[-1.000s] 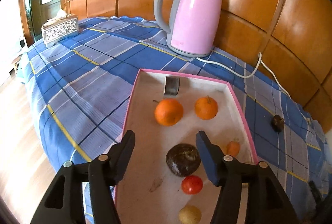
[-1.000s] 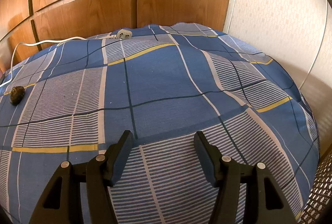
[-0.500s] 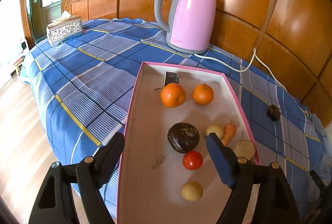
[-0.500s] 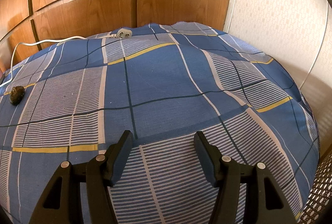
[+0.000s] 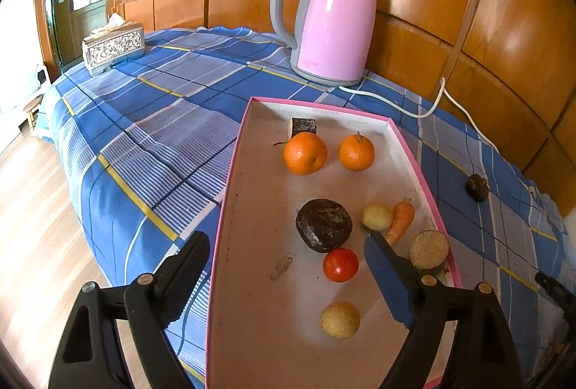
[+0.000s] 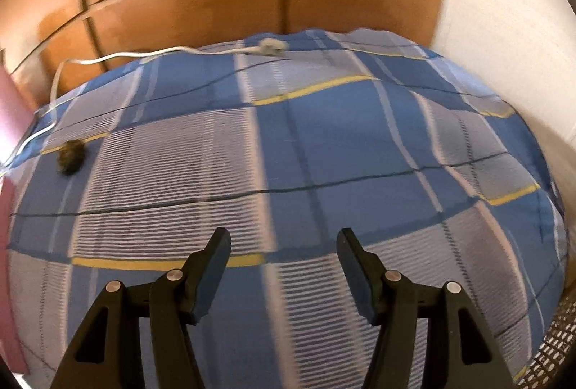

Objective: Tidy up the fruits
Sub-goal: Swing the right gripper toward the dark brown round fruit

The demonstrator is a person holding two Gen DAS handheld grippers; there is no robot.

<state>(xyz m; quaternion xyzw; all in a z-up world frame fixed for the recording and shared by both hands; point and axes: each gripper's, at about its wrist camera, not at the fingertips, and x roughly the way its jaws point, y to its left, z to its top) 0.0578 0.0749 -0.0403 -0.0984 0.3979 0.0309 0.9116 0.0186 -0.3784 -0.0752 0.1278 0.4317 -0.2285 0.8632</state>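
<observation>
Now the left gripper (image 5: 286,261) has pulled back and up from the pink tray (image 5: 230,173), jaws wide apart and empty, so more produce shows at lower right: tomato (image 5: 340,265), dark round fruit (image 5: 324,225), carrot (image 5: 401,218), then two oranges (image 5: 305,153) farther up. The right gripper (image 6: 282,261), also open and empty, has swung toward the stray dark fruit (image 6: 71,158) at far left, probably the next pick.
</observation>
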